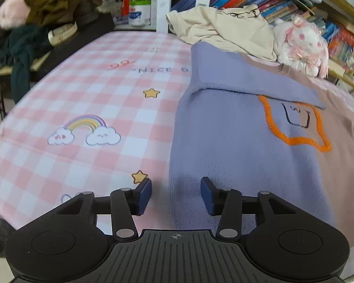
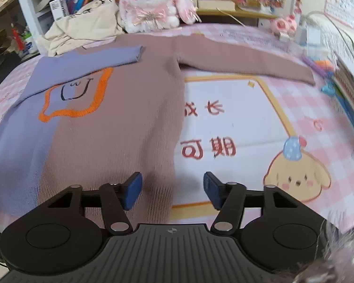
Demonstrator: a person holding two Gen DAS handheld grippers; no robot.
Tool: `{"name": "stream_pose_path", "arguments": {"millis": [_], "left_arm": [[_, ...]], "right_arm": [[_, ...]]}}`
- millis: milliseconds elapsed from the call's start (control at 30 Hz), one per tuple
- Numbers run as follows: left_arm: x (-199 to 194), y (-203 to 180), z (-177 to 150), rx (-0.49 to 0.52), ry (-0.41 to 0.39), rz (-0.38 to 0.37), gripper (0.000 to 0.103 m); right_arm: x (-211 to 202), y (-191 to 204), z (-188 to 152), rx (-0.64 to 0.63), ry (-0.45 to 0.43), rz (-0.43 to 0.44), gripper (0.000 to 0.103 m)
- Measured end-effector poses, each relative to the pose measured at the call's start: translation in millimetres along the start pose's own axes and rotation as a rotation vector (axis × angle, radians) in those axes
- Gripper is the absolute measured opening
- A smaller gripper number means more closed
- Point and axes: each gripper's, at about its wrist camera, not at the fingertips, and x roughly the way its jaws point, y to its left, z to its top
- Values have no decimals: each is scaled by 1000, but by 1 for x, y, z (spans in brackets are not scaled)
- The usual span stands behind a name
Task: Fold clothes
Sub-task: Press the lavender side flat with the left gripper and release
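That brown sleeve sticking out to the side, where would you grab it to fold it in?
Best at the cuff of the brown sleeve, coming from above. It lies flat and straight on the checked blanket, so lifting its free end probably lets the whole length swing over the sweater body.

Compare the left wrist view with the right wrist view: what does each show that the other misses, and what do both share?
Only the left wrist view: the rainbow print and the left gripper, open at the sweater's purple edge. Only the right wrist view: the outstretched brown sleeve, the puppy print and the right gripper, open at the brown edge. Both: the sweater, its folded purple sleeve, the plush rabbit.
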Motion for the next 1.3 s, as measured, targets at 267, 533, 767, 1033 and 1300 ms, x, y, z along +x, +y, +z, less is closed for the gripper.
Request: {"name": "stream_pose_path", "arguments": {"millis": [267, 533, 767, 1033, 1300], "left_arm": [[5, 19, 5, -55, -1, -88, 4], [10, 36, 15, -66, -10, -69, 4], [11, 41, 18, -44, -10, -64, 5], [1, 40, 18, -34, -22, -63, 12], [-42, 22, 17, -8, -115, -56, 89]], "right_arm": [[1, 13, -2, 4, 4, 36, 11], [6, 35, 0, -61, -5, 51, 11], [5, 39, -3, -61, -5, 61, 11], [4, 37, -1, -30, -4, 34, 21], [-37, 44, 3, 19, -129, -29, 85]]}}
